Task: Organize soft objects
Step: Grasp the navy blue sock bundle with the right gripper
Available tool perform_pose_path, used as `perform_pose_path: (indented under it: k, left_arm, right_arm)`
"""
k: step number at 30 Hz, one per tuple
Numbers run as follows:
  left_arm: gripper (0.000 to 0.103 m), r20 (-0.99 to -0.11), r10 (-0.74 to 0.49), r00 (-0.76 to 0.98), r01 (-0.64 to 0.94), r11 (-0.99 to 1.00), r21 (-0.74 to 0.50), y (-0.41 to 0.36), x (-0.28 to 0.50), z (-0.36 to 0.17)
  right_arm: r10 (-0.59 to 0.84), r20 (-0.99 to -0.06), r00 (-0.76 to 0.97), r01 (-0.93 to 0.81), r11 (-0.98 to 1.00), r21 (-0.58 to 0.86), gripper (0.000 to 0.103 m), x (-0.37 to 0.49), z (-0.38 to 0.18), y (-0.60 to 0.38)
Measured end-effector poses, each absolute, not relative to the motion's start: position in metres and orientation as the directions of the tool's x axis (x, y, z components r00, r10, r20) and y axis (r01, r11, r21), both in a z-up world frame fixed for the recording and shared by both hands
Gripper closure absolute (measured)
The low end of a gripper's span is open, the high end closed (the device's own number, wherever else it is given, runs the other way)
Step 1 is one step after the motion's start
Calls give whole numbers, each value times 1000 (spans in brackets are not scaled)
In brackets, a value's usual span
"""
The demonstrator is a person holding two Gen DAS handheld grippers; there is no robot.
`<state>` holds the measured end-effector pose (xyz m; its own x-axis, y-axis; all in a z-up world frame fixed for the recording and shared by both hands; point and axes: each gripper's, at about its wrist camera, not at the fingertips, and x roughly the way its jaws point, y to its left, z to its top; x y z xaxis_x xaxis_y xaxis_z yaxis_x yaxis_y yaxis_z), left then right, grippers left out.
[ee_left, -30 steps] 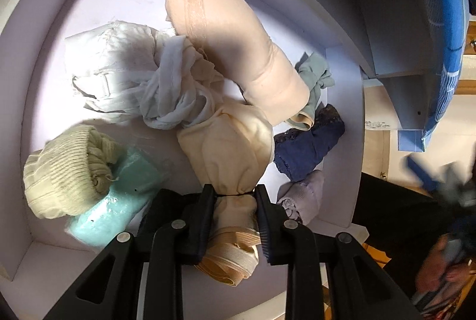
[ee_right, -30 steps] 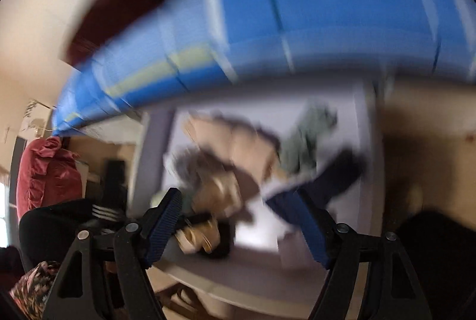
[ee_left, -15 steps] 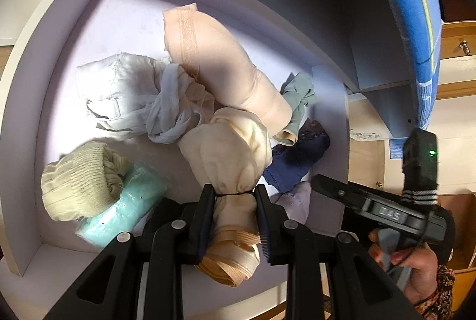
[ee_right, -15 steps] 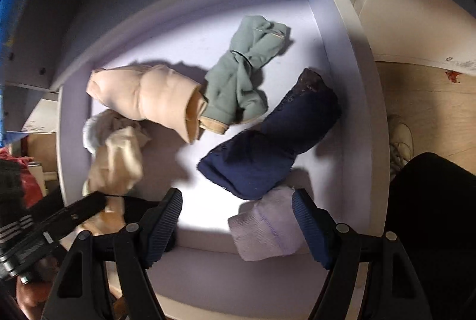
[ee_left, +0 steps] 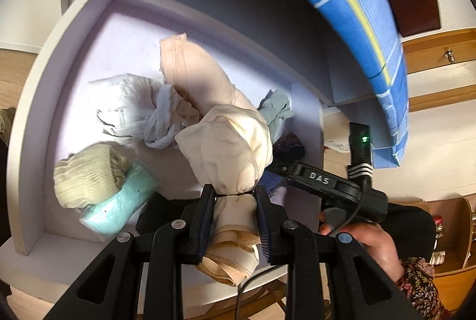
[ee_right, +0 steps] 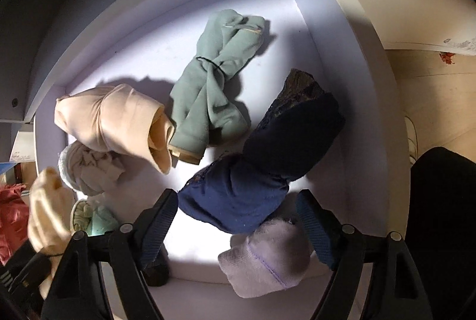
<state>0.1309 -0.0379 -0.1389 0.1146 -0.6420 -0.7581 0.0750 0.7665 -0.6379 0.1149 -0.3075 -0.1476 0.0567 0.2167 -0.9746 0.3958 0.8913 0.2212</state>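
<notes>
My left gripper (ee_left: pixel 235 195) is shut on a cream bundle of cloth (ee_left: pixel 229 147) and holds it above a white drawer (ee_left: pixel 35 99). It also shows at the left edge of the right wrist view (ee_right: pixel 47 207). My right gripper (ee_right: pixel 235 215) is open, its fingers on either side of a navy bundle (ee_right: pixel 261 171) and above a lilac sock roll (ee_right: pixel 267 257). A sage green bundle (ee_right: pixel 217 87) and a peach roll (ee_right: pixel 110 120) lie further in.
In the left wrist view the drawer also holds a white knotted cloth (ee_left: pixel 134 111), a ribbed cream roll (ee_left: pixel 86 177) and a mint roll (ee_left: pixel 119 201). A blue checked cloth (ee_left: pixel 357 13) hangs over the dark shelf above. The drawer wall (ee_right: pixel 348 58) stands at right.
My left gripper has lifted the cream bundle up and away from the drawer. My right gripper has swung in over the drawer and come down around the navy bundle.
</notes>
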Motion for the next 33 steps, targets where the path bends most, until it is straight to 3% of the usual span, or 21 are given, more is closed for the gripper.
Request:
perform_pose_path:
  k: [6, 10, 15, 18, 24, 28, 33]
  left_arm:
    - [77, -745, -650, 151, 89, 759, -644, -33, 129, -125]
    - [77, -742, -651, 161, 108, 759, -642, -32, 127, -118]
    - [77, -740, -650, 171, 122, 760, -639, -33, 123, -112]
    - [77, -755, -629, 186, 136, 777, -614, -34, 122, -109]
    - [77, -797, -556, 237, 177, 831, -527, -35, 118, -97]
    - [77, -813, -518, 266, 199, 855, -480, -38, 115, -92]
    - [77, -831, -474, 291, 227, 878, -421, -39, 113, -86]
  right_arm:
    - [230, -971, 68, 407, 882, 237, 21, 123, -153, -308]
    - [241, -969, 50, 418, 876, 239, 27, 127, -161, -310]
    - [229, -973, 40, 412, 883, 225, 49, 127, -165, -315]
    - [230, -973, 18, 405, 888, 217, 55, 125, -170, -318]
    - [212, -977, 6, 361, 911, 200, 56, 127, -174, -315]
    - [259, -964, 53, 432, 865, 256, 50, 128, -175, -323]
    - [275, -959, 66, 462, 844, 274, 51, 132, -181, -334]
